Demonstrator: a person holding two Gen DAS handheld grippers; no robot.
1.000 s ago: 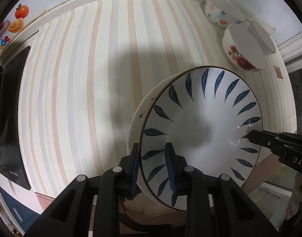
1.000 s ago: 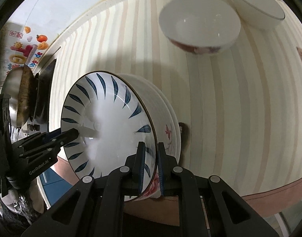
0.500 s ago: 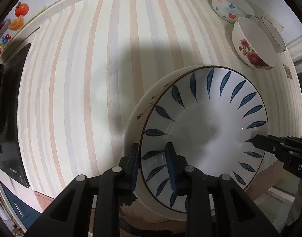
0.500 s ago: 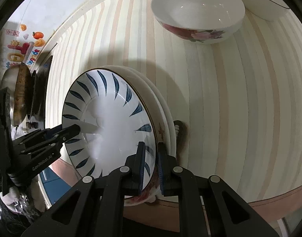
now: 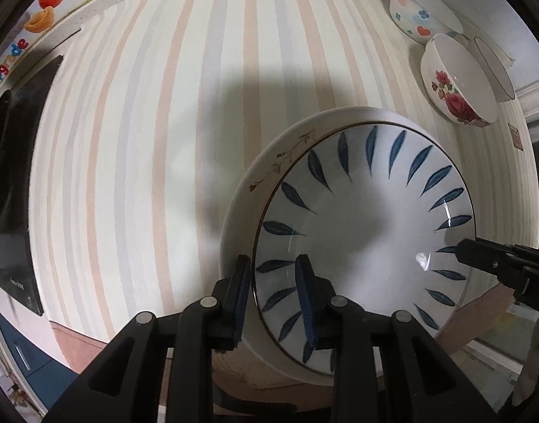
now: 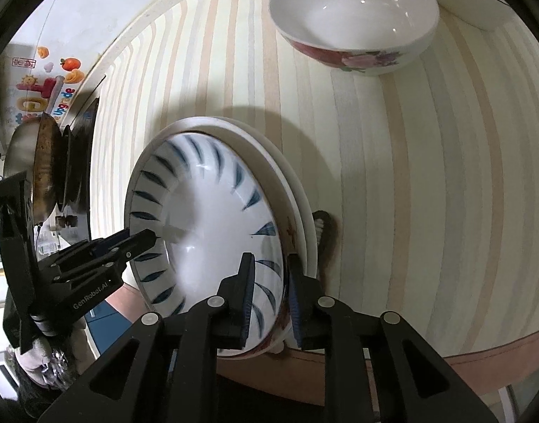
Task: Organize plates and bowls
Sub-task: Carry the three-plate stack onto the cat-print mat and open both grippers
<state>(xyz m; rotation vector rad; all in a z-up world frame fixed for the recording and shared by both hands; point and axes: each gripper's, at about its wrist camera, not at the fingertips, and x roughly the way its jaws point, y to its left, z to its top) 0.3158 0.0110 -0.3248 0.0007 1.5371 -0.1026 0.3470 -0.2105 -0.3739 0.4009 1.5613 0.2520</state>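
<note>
Blue-leaf plate [image 5: 368,232] sits on top of a white plate stack [image 5: 269,162], low over or on the striped surface [image 5: 146,141]; cannot tell if the stack bottom is fully down. Left gripper [image 5: 273,294] has its fingers [image 5: 242,292] straddling the near rim: one outside the stack wall, one inside on the blue-leaf plate. Gap looks wider than the rims, so whether they are pinching or just spread around it — cannot tell. Right gripper [image 6: 267,294] takes the opposite rim the same way, fingers [image 6: 247,292] either side of the rims, some gap showing; grip state also unclear. Right wrist view is motion-blurred on the plate.

Handling judgement: glazed ceramic, stiff, fragile, slippery, and a stack is heavy for a rim pinch. Hold at the rim on two opposite sides as now, pads deep over the lip, keep level so the top plate doesn't slide off.

Rose bowl [image 5: 456,81], hearts bowl [image 5: 421,10] and a thin-rimmed bowl [image 5: 495,67] stand near the back edge, well apart from the stack. Pan [image 6: 40,169] off to the left.
</note>
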